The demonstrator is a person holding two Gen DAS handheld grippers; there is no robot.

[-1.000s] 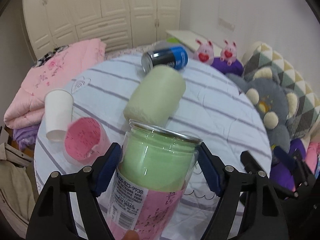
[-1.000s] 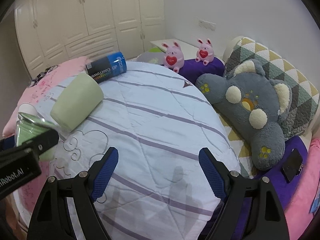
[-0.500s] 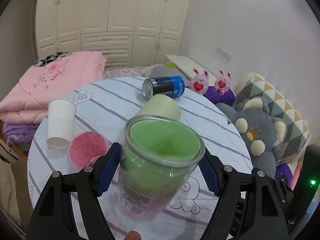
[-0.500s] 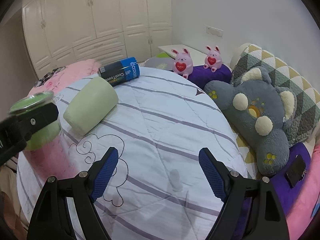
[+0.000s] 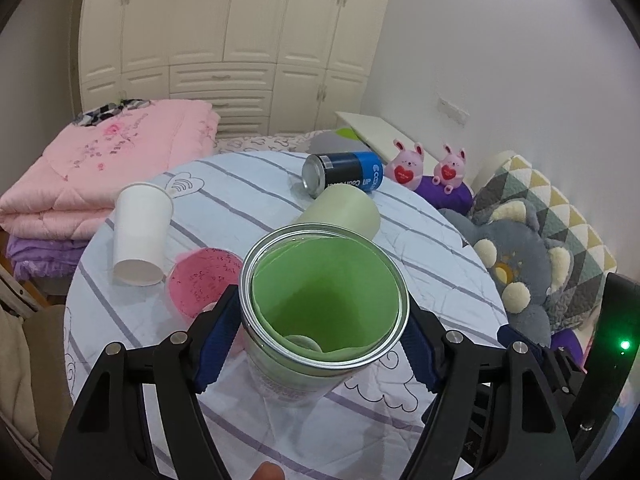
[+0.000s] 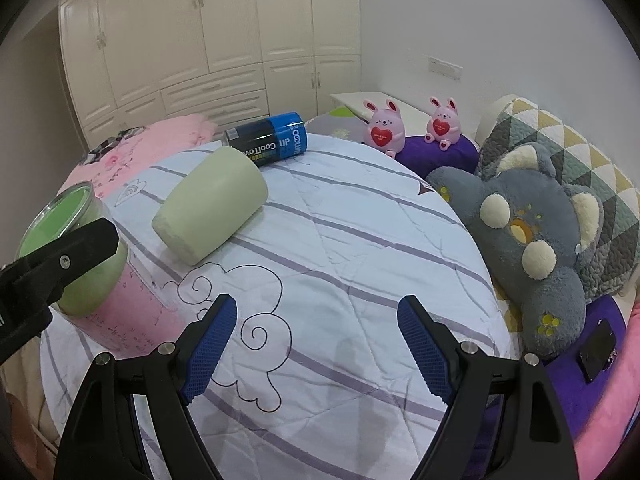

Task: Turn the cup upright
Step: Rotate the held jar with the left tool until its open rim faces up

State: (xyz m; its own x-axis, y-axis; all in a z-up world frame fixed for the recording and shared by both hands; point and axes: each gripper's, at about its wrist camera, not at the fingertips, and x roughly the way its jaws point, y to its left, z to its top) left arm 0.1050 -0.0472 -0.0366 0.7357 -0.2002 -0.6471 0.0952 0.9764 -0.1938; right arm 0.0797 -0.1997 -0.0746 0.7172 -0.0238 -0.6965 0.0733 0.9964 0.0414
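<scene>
The clear cup (image 5: 324,312) (green-lined, mouth now up after tilting a second ago) stands clamped between the left gripper (image 5: 320,344) fingers, nearly placed; the right gripper (image 6: 316,344) gapes empty.

The left gripper (image 5: 325,344) clamps its blue pads on the clear plastic cup with green lining (image 5: 324,312), mouth up, near the pale green cylinder (image 5: 340,210) lying behind it.
</scene>
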